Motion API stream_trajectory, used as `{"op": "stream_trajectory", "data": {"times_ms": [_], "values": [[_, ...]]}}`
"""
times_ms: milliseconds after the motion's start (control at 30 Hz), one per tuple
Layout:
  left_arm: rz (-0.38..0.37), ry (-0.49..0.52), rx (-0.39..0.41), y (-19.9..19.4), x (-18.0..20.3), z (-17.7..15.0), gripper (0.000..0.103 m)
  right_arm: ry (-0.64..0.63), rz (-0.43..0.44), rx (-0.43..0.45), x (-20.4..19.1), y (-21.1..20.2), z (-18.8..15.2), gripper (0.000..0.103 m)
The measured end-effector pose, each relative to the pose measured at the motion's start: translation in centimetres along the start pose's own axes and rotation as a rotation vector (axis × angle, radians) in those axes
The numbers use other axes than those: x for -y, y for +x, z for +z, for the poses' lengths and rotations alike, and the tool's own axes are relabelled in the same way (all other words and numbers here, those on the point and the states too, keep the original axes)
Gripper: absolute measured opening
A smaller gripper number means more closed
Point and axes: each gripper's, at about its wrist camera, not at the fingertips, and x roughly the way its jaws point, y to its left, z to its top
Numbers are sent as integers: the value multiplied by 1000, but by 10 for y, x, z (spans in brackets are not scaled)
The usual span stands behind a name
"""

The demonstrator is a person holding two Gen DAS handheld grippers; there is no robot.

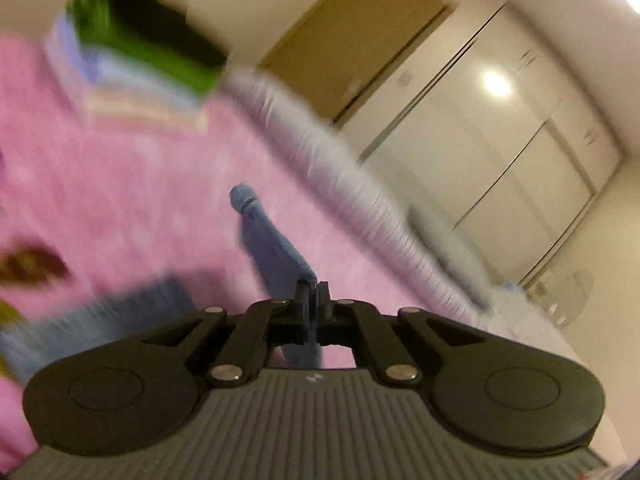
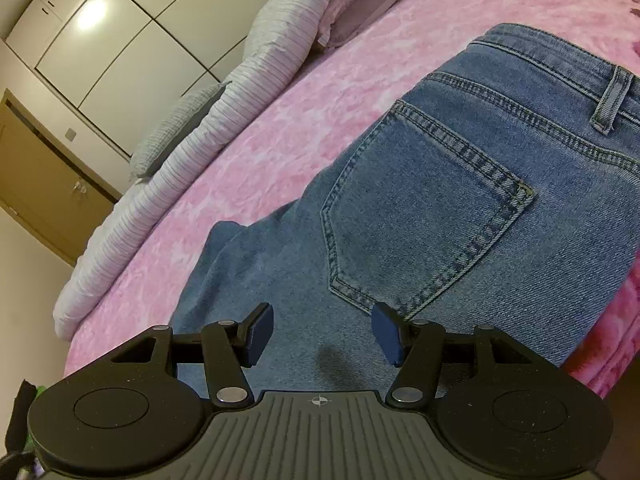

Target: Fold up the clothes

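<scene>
A pair of blue jeans (image 2: 460,184) lies on the pink bedspread (image 2: 312,92), back pocket and waistband facing up. My right gripper (image 2: 322,332) hovers open just above the seat of the jeans, its blue pads (image 2: 260,332) wide apart with nothing between them. In the left wrist view, which is motion-blurred, my left gripper (image 1: 313,294) is shut on a fold of the blue denim (image 1: 272,248), and this fold rises up above the pink bedspread (image 1: 120,184). More denim (image 1: 92,320) shows blurred at the lower left.
A stack of folded clothes (image 1: 136,52), black, green, lilac and striped, sits on the far part of the bed. A grey-white rolled duvet (image 2: 192,152) with pillows (image 2: 356,4) runs along the bed's far edge. White wardrobe doors (image 1: 500,140) and a brown door (image 1: 360,40) stand behind.
</scene>
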Motion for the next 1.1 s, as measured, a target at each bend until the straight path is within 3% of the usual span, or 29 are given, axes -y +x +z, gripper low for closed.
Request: {"op": "stream_trajectory", "data": {"times_ms": [100, 200, 267, 367, 433, 533, 667, 733, 933, 1100], "values": [[90, -8, -43, -26, -36, -17, 0, -7, -6, 3, -1, -1, -2, 59], [179, -99, -139, -29, -78, -46, 0, -22, -23, 1, -4, 1, -3, 59], [169, -156, -133, -33, -91, -54, 0, -36, -34, -10, -7, 0, -3, 59], [160, -108, -123, -31, -86, -48, 0, -83, -24, -21, -13, -9, -5, 59], [155, -95, -144, -26, -84, -43, 1, -169, 27, -29, -23, -18, -14, 59], [166, -83, -167, -26, -86, -42, 4, -472, 94, -60, -57, -30, -51, 59], [168, -88, -162, -29, -86, -45, 5, -1091, 118, -36, -115, -37, -143, 58], [168, -93, -165, -28, -85, -45, 5, -1327, 151, -8, -134, -35, -182, 58], [151, -77, -187, -30, -87, -41, 5, -1685, 148, 41, -150, -19, -238, 52], [137, -58, -194, -26, -90, -40, 4, -1819, 103, 63, -146, -7, -251, 51]]}}
